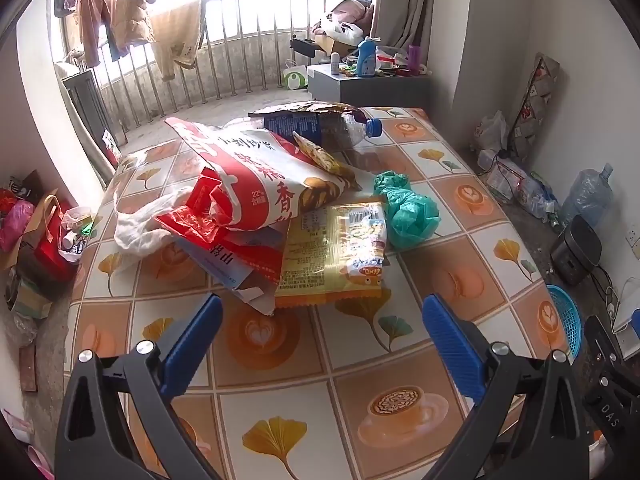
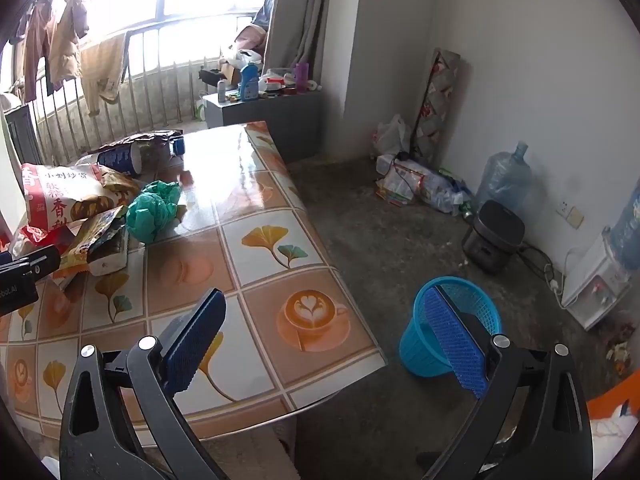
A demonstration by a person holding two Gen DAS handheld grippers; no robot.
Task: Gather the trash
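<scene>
A pile of trash lies on the patterned table (image 1: 280, 360): a big red-and-white snack bag (image 1: 248, 176), a yellow wrapper (image 1: 336, 256), a crumpled green plastic bag (image 1: 408, 208), a white plastic bag (image 1: 140, 224) and a plastic bottle (image 1: 320, 128) with a blue cap. My left gripper (image 1: 322, 320) is open just short of the pile, nothing between its blue pads. My right gripper (image 2: 324, 320) is open over the table's right edge (image 2: 340, 280), empty. A blue mesh waste basket (image 2: 448, 328) stands on the floor below it. The green bag (image 2: 152, 212) lies to its upper left.
A dark pot (image 2: 494, 236) and a large water jug (image 2: 504, 176) stand by the right wall with loose litter (image 2: 420, 184). A grey cabinet (image 2: 264, 116) with bottles stands behind the table. Bags (image 1: 36, 232) crowd the floor at the left. A railing (image 1: 180, 76) holds hanging clothes.
</scene>
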